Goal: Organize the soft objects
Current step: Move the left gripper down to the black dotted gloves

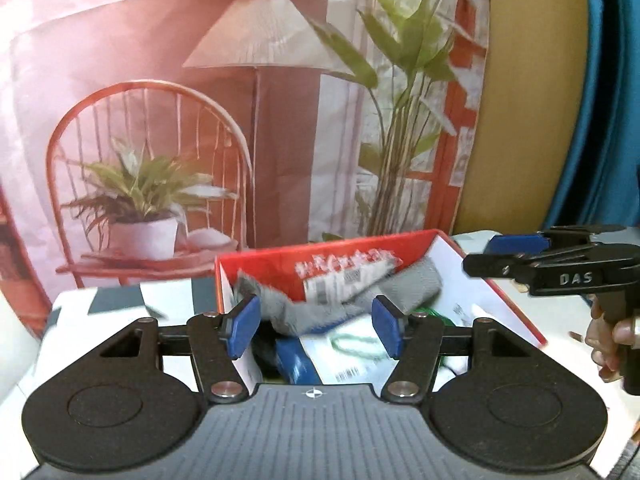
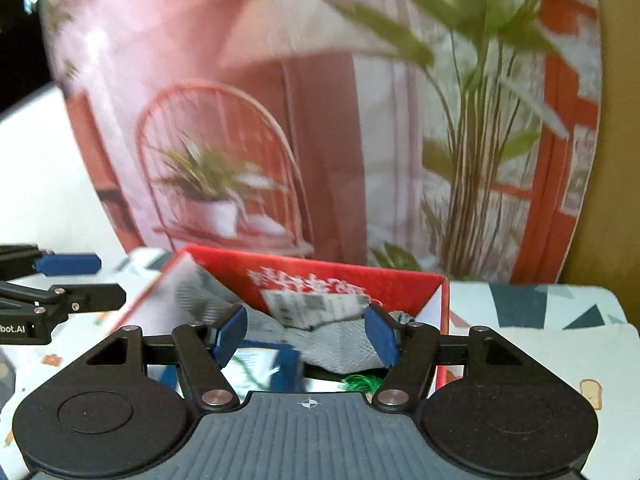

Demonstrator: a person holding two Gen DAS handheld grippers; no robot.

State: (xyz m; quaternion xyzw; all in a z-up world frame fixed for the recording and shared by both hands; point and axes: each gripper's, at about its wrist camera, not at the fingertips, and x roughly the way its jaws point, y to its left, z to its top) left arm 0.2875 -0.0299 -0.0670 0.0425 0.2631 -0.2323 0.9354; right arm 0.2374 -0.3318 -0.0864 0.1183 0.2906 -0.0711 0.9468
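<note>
While both tools hover over the red box, the left hand-held gripper has its blue pads spread wide, nothing between them touching either pad. The right hand-held gripper is also wide open and grips nothing. In the left view the right hand-held gripper shows side-on at the right edge, held by a hand, and there I cannot tell its opening. In the right view the left one pokes in at the left edge. A grey sock lies inside the box, draped over the other contents, with a white barcode label on it. Under the sock sit a blue pack, a white pack with green print and something green near the box's right wall; too blurred to tell more. The box stands open-topped on the desk, which has a white cloth with dark triangles. Behind the desk hangs a printed backdrop showing a chair, lamp and plants. Both views are motion-blurred.
</note>
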